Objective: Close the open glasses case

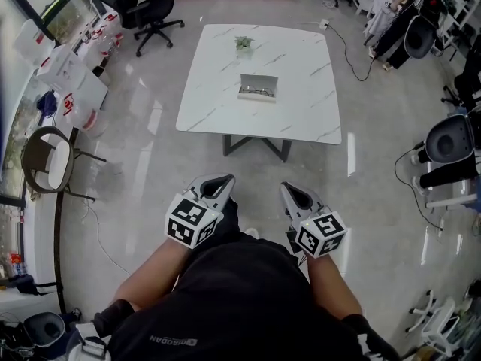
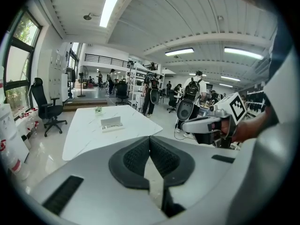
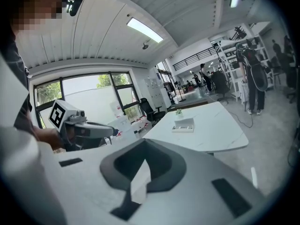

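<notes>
Gripping nothing, left hand-held gripper (image 1: 219,183) and right hand-held gripper (image 1: 294,195), both closed, face the boxy glasses case (image 1: 258,88).

White table (image 1: 301,104), small plant (image 1: 243,43) on it; black office chair (image 1: 154,10) beyond.

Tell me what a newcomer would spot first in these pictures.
The white table stands out on the shiny floor, with the open glasses case near its middle and a small plant toward its far edge. Low in the head view, the left gripper and right gripper hang well short of the table, each with its jaws shut on nothing.
</notes>
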`<state>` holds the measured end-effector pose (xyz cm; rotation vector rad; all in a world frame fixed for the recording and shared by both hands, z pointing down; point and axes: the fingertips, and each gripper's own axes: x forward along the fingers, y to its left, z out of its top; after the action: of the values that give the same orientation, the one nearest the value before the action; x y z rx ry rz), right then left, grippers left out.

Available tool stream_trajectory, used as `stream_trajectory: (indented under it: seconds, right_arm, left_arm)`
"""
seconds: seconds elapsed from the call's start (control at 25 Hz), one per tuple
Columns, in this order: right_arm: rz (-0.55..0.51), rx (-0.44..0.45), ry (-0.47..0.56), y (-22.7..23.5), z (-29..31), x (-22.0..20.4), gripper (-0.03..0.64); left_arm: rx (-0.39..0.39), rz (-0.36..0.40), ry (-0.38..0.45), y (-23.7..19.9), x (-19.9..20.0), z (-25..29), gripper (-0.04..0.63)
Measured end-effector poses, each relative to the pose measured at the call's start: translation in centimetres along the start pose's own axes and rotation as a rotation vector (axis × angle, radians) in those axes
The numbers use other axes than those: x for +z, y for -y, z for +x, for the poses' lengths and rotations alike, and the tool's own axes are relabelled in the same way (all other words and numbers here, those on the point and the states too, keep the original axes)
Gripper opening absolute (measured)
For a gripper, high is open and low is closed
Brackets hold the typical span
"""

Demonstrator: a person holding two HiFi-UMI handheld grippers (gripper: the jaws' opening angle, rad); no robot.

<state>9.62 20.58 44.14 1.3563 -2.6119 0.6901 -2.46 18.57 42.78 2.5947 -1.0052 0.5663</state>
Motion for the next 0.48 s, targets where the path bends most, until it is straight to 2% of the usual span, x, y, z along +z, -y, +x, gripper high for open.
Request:
stream_trajectory:
  seconds: [0.48]
  right_arm:
    - [-0.012,-0.034,-0.051,3.9,4.9,1.6,0.002]
  left_arm:
    - [-0.037,-0.018,0.002,-5.1,2.0,5.2,0.005]
